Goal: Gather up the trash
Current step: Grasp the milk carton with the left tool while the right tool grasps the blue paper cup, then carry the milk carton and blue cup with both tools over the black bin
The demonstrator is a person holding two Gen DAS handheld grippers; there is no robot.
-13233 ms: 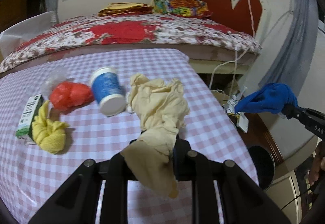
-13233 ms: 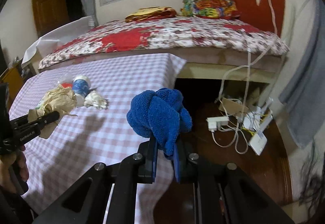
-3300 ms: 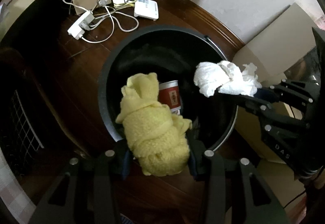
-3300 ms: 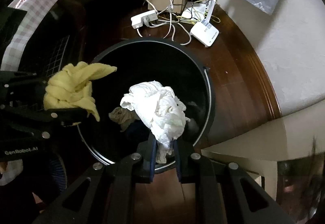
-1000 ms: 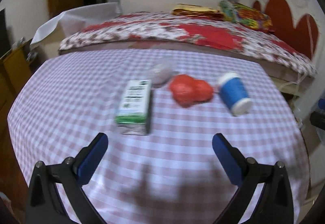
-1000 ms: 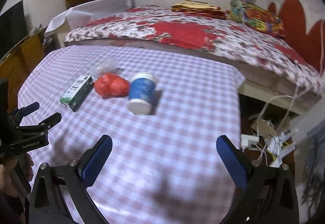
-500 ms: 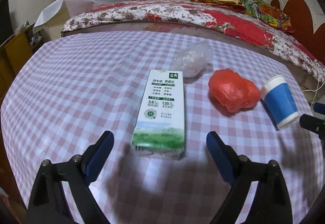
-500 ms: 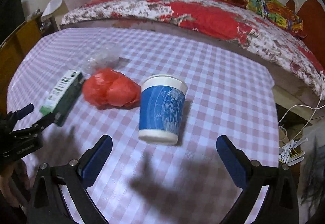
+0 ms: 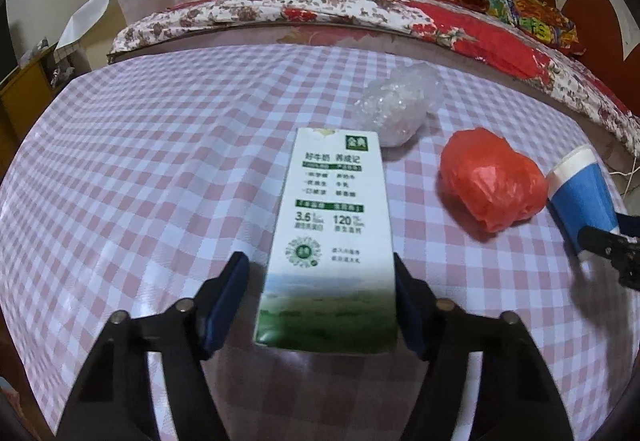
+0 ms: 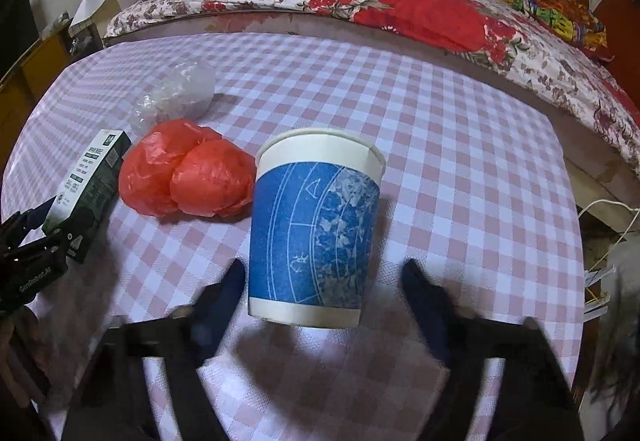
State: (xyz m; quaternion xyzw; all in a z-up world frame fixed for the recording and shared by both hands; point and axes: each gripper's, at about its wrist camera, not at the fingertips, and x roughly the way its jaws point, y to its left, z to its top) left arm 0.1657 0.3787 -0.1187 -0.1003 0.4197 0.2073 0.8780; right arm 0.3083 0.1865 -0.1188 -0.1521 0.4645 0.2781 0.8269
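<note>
A green-and-white milk carton (image 9: 328, 233) lies flat on the pink checked tablecloth (image 9: 140, 181). My left gripper (image 9: 320, 301) straddles its near end with its jaws closing; the left pad stands a little off the carton and the right pad is at its edge. A blue paper cup (image 10: 316, 229) lies on its side between the fingers of my right gripper (image 10: 320, 297), whose jaws are closing with a gap on both sides. A red plastic bag (image 10: 188, 181) and a crumpled clear bag (image 10: 176, 97) lie between carton and cup.
A bed with a red floral cover (image 9: 360, 9) runs along the table's far side. The table edge drops off at the right, with white cables (image 10: 600, 213) on the floor below. A wooden cabinet (image 9: 20, 93) stands at the left.
Both grippers have come down and forward from wide open above the table. Each now has its jaws narrowed around its object, the left at the carton, the right at the cup.
</note>
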